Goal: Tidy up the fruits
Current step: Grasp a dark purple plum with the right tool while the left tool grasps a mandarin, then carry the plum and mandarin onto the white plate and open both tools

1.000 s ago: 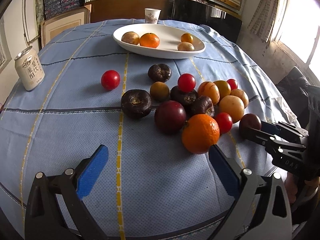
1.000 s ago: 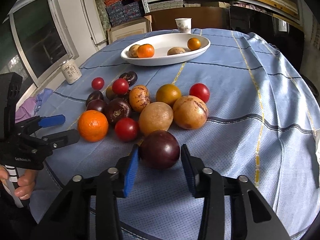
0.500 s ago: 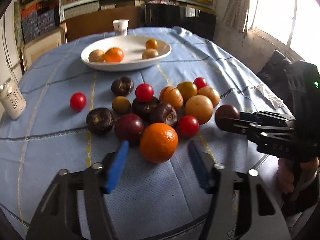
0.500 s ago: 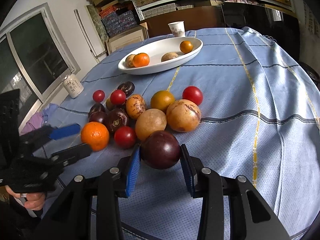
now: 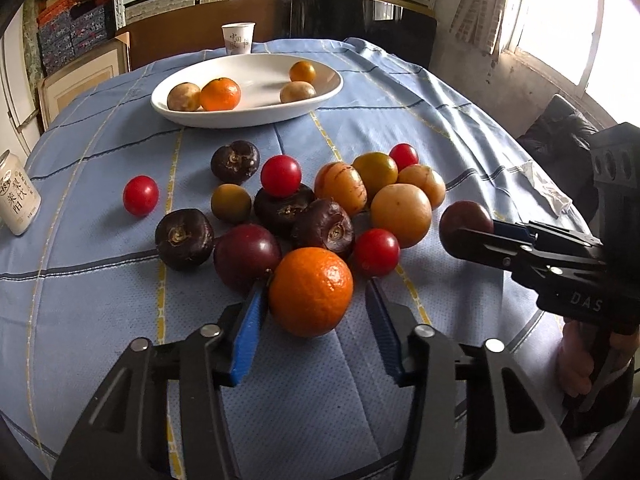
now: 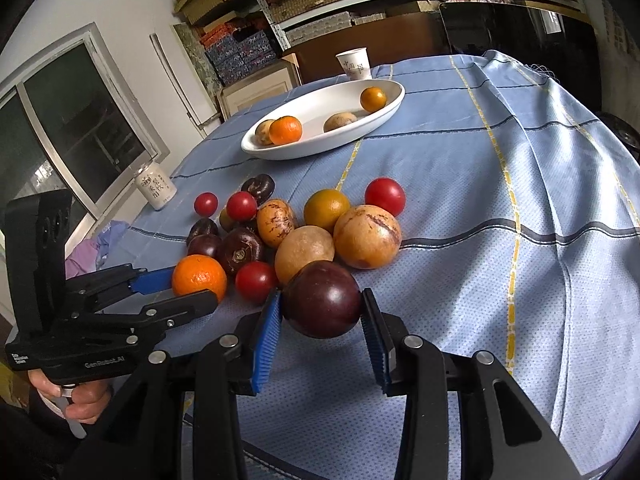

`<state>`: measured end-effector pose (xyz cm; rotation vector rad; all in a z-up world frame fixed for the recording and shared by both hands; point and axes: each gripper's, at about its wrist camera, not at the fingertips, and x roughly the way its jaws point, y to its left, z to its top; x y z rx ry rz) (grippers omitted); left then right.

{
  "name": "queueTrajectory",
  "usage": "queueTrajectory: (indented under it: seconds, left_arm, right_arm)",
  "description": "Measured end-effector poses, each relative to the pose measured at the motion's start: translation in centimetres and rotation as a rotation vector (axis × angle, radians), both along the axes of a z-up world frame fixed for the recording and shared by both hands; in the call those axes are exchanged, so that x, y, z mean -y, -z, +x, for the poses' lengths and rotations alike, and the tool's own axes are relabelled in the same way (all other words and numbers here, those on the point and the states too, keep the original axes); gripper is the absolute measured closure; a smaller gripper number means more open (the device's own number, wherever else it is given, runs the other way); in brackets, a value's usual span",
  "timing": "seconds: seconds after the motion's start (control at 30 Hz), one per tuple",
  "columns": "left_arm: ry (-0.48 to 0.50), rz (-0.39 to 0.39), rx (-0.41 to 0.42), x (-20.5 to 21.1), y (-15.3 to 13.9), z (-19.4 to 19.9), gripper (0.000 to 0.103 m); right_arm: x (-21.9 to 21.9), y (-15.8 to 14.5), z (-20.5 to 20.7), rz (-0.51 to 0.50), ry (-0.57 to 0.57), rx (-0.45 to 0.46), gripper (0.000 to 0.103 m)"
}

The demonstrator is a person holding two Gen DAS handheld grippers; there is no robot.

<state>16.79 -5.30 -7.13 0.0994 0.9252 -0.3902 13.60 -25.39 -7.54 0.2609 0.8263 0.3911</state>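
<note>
On the left of the tabletop (image 5: 400, 92) stands a can (image 5: 16, 196), apart from the fruit. Behind, the white dish (image 5: 328, 88) holds four fruits: a tan one, an orange one, another tan one and a small orange-yellow one. That is the done part, as far as I can judge.

In front of the dish a loose cluster is still on the cloth: a lone tomato (image 5: 140, 195) at the left, then dark mangosteens, a plum (image 5: 246, 254), more tomatoes and several yellow-tan fruits toward the right. More than a dozen fruits remain to be sorted, so the task looks less than a third done.

The left gripper (image 5: 316, 312) has the orange (image 5: 311, 292) between its jaws, which are closing; the left pad touches the peel, the right pad stands just off it, so the grip is not yet made. The orange still sits on the tabletop.

Further right, the right gripper (image 6: 320, 320) has its jaws clamped on a dark plum (image 6: 322, 299), which appears lifted just clear of the cloth, near the cluster.

Both fruits likely go to the dish next.
</note>
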Motion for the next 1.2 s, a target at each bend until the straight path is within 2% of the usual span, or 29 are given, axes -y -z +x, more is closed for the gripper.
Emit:
queueTrajectory:
  seconds: [0.07, 0.33, 0.43, 0.5, 0.67, 0.73, 0.83, 0.97, 1.07, 1.2]
  left_arm:
    - [-0.008, -0.009, 0.001, -0.2, 0.0, 0.0, 0.062]
    - [0.013, -0.062, -0.025, -1.7, -0.9, 0.3, 0.062]
    - [0.048, -0.073, -0.011, -2.8, -2.7, 1.3, 0.062]
    - [0.051, -0.087, -0.003, -3.7, -4.1, 2.9, 0.062]
    - [-0.025, -0.118, 0.046, -5.6, -7.4, 9.7, 0.062]
    - [-0.063, -0.113, 0.073, -5.8, -8.0, 12.7, 0.062]
    - [-0.103, -0.114, 0.083, -5.5, -8.3, 17.8, 0.062]
    - [-0.123, -0.101, 0.048, -4.8, -7.7, 23.7, 0.062]
    - [-0.134, -0.047, 0.037, -3.7, -6.6, 26.7, 0.062]
    - [-0.133, -0.040, -0.026, -2.9, -4.4, 29.0, 0.062]
  right_arm:
    - [0.0, 0.0, 0.0, -0.003, 0.004, 0.000, 0.062]
    - [-0.4, -1.0, 0.1, -0.048, -0.005, 0.010, 0.062]
    - [-1.0, -3.7, 0.8, -0.090, -0.024, 0.074, 0.062]
    - [-1.4, -5.4, 2.1, -0.078, -0.059, 0.090, 0.063]
    - [-3.0, -8.6, 7.8, -0.044, -0.100, 0.107, 0.063]
    - [-4.1, -8.7, 10.8, -0.057, -0.087, 0.109, 0.062]
    - [-5.8, -7.3, 15.7, -0.077, -0.083, 0.050, 0.062]
    - [-7.4, -4.6, 20.1, -0.106, -0.067, -0.035, 0.063]
    - [-7.8, -3.5, 21.6, -0.104, -0.060, -0.053, 0.063]
    - [-8.2, -2.9, 22.6, -0.095, -0.065, -0.069, 0.063]
